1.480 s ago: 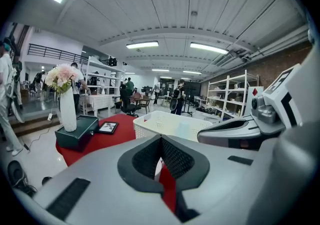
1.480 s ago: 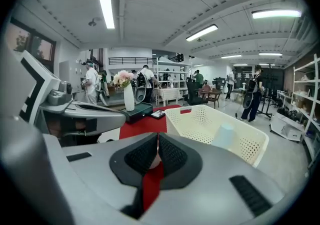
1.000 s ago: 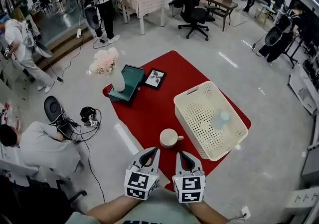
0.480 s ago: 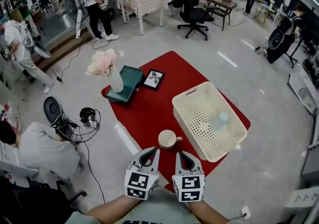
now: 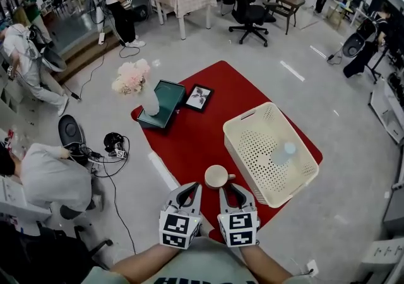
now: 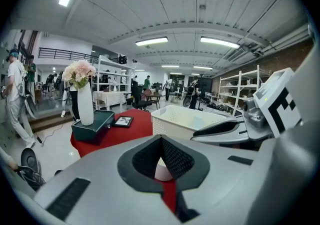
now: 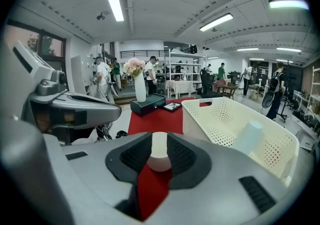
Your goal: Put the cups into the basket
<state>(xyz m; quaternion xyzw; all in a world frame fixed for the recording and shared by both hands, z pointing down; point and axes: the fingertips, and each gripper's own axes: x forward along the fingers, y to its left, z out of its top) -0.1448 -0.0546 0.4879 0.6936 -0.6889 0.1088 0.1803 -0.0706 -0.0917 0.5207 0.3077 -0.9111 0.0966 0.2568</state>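
**Cream cup on the mat, near the basket**

Cream cup [image 5: 216, 177] stands upright on the red mat [image 5: 189, 137], near the basket [image 5: 294, 136] and just ahead of both grippers. A pale blue cup [image 5: 285, 152] sits inside the basket. The left gripper [image 5: 196, 187] has its jaws closed tip to tip, holding nothing. The right gripper [image 5: 223, 189] has just been parting its jaws. A narrow gap shows, with nothing between the pads and the cream cup just beyond.
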